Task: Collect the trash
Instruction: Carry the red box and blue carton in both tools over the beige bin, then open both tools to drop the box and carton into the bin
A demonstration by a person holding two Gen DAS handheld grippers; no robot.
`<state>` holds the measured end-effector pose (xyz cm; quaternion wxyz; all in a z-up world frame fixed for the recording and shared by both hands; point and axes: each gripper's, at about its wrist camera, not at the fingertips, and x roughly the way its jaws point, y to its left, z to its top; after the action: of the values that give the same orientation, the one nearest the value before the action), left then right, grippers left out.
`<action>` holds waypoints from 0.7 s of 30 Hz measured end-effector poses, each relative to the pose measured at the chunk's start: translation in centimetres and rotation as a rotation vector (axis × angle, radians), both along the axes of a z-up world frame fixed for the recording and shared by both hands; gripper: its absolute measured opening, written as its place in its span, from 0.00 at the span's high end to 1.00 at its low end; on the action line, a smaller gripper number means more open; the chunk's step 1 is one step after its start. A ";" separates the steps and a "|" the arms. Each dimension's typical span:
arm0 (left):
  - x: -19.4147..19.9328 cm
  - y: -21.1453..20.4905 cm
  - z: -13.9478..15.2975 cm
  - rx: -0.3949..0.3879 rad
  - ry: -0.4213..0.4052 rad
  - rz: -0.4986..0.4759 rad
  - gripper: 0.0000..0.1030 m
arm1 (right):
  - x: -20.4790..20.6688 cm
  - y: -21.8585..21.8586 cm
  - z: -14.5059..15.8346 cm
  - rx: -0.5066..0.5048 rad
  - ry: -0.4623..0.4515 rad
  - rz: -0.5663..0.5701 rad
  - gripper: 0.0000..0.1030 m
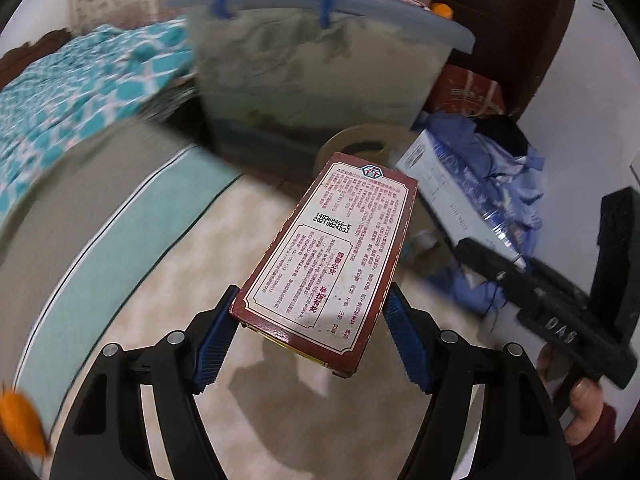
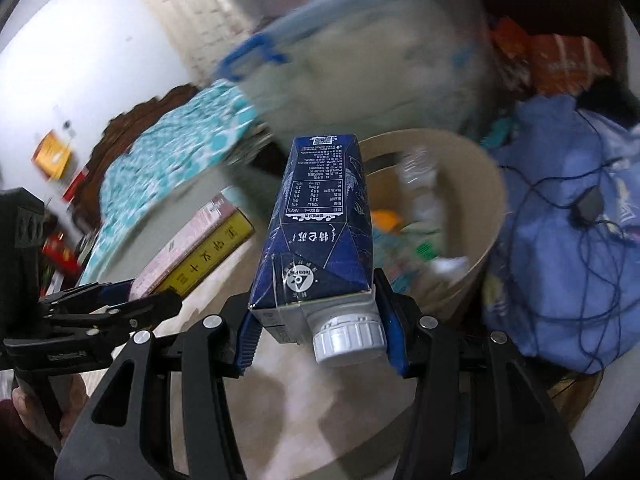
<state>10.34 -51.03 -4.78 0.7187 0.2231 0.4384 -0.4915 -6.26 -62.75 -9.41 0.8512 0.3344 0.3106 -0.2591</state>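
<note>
Left gripper (image 1: pixel 310 330) is clamped on a flat red-bordered box (image 1: pixel 336 256); its blue pads (image 1: pixel 214 344) press the box's two long edges near the close end, and the far end sticks out over the pale floor (image 1: pixel 248 420); the printed face of the box looks up at us, and a yellow side shows in the right wrist view.

Right gripper (image 2: pixel 316 332) is clamped on a dark blue drink carton (image 2: pixel 320 232); the pads bear on the carton's shoulder beside its white screw cap (image 2: pixel 348 340); the cap end faces us, the bottom end points away.

Just beyond the carton's far end we see a round tan bin (image 2: pixel 486 200), open at the top, with a clear plastic bottle (image 2: pixel 420 184) and blurred wrappers inside; the carton is near the bin's rim, not in it.

Behind the bin stands a clear storage tub (image 1: pixel 320 80) with blue handles (image 1: pixel 272 0); to its left a bed with a teal patterned cover (image 1: pixel 80 92); to the bin's right a heap of blue cloth (image 2: pixel 568 216) with a dark cord across it.

Surroundings are motion-blurred; both held items are sharp.

A hand (image 1: pixel 588 404) shows at the right edge of the left wrist view, under the other gripper's frame.
</note>
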 end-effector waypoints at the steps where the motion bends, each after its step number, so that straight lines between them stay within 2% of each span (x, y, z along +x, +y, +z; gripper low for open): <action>1: 0.0 -2.0 -0.1 -0.002 0.017 -0.017 0.33 | 0.3 -0.9 -0.2 0.006 0.014 -0.008 0.47; 2: 0.0 -3.9 -0.3 -0.003 0.031 -0.032 0.29 | 0.7 -2.1 -0.6 0.018 0.030 -0.016 0.41; 3: 0.1 -5.6 -0.5 0.008 0.033 -0.037 0.15 | 0.6 -2.7 -0.8 0.021 0.031 -0.032 0.29; 4: 0.1 -6.5 -0.7 0.017 0.025 -0.031 0.12 | 0.2 -3.2 -0.7 0.014 0.017 -0.060 0.26; 7: 0.2 -7.2 -1.0 0.016 0.037 -0.026 0.12 | -1.3 -2.9 0.0 -0.048 -0.013 -0.099 0.26; 10: 0.1 -5.3 -0.6 -0.019 0.040 -0.023 0.13 | -3.1 -1.5 0.7 -0.083 -0.062 -0.128 0.26; 15: 0.6 1.2 -0.1 -0.042 0.053 0.019 0.13 | -2.9 1.4 1.8 -0.079 -0.132 -0.067 0.26; 18: 0.9 7.3 0.2 -0.046 0.026 0.069 0.13 | -1.4 3.6 2.4 -0.071 -0.154 0.010 0.26; 21: 1.6 14.0 0.3 -0.035 -0.016 0.135 0.13 | 1.7 6.6 2.7 -0.054 -0.157 0.134 0.26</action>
<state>11.99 -37.05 -4.52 0.7575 0.1841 0.4380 -0.4478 -4.56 -56.10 -6.74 0.8970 0.3090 0.2576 -0.1829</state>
